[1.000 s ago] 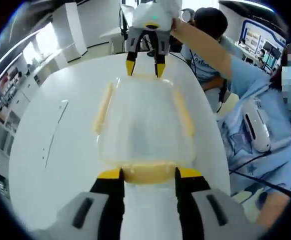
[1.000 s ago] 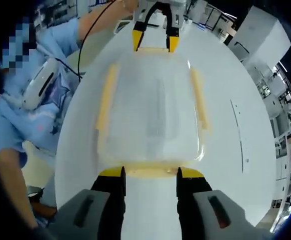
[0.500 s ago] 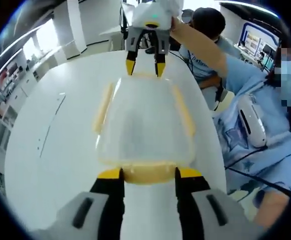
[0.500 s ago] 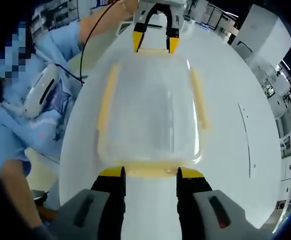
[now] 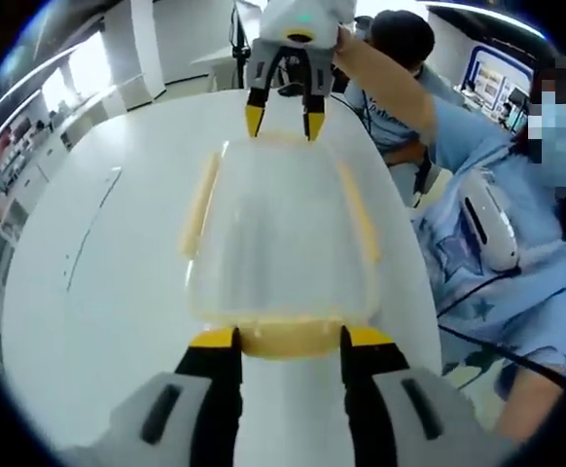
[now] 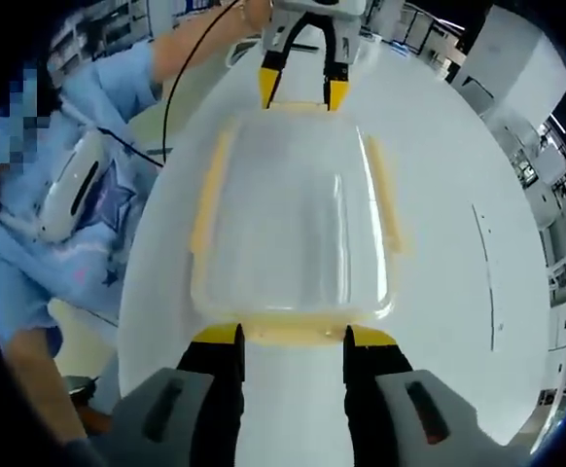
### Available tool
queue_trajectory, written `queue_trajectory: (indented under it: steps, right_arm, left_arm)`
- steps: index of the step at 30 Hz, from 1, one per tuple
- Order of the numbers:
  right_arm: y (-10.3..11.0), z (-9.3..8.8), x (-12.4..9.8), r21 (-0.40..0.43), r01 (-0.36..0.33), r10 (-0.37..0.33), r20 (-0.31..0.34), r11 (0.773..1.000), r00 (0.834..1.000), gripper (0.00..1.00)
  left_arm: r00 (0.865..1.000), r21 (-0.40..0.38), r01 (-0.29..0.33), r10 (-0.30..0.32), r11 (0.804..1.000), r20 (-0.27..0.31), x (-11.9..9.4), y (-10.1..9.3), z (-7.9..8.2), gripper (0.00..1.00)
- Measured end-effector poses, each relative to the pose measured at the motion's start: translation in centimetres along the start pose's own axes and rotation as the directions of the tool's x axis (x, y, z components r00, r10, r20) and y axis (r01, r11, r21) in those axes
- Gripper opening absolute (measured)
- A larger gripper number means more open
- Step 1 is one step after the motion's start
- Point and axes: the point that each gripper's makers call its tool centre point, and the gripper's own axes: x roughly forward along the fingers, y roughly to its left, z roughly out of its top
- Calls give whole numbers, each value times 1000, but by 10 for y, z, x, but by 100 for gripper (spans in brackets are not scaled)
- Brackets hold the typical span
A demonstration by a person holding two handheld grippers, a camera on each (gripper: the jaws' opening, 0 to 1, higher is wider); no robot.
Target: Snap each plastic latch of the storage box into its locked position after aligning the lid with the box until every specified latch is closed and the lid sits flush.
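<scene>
Two grippers face each other across a clear storage box w/ yellow latches, centred on a white table. Left gripper jaws sit wide, straddling the near-end latch; right gripper likewise at the opposite end latch. Lid on.

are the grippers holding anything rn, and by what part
Each open gripper straddles an end latch of the storage box; whether either grips it cannot be told.

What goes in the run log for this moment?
left gripper: open, straddling end latch | right gripper: open, straddling opposite latch | lid: on box
</scene>
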Motion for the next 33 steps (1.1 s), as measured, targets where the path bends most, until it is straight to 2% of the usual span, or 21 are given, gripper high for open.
queue_trajectory:
  steps: [11,33]
  right_arm:
    - [-6,-3,5,21,-7,7,-6,1000,1000,39]
    - [2,-3,14,62,-54,53,15,997,998,39]
  left_arm:
    - [1000,-18,-1,1,1000,23,4,13,-2,39]
    - [998,-27,42,-40,999,55,7,16,-5,39]
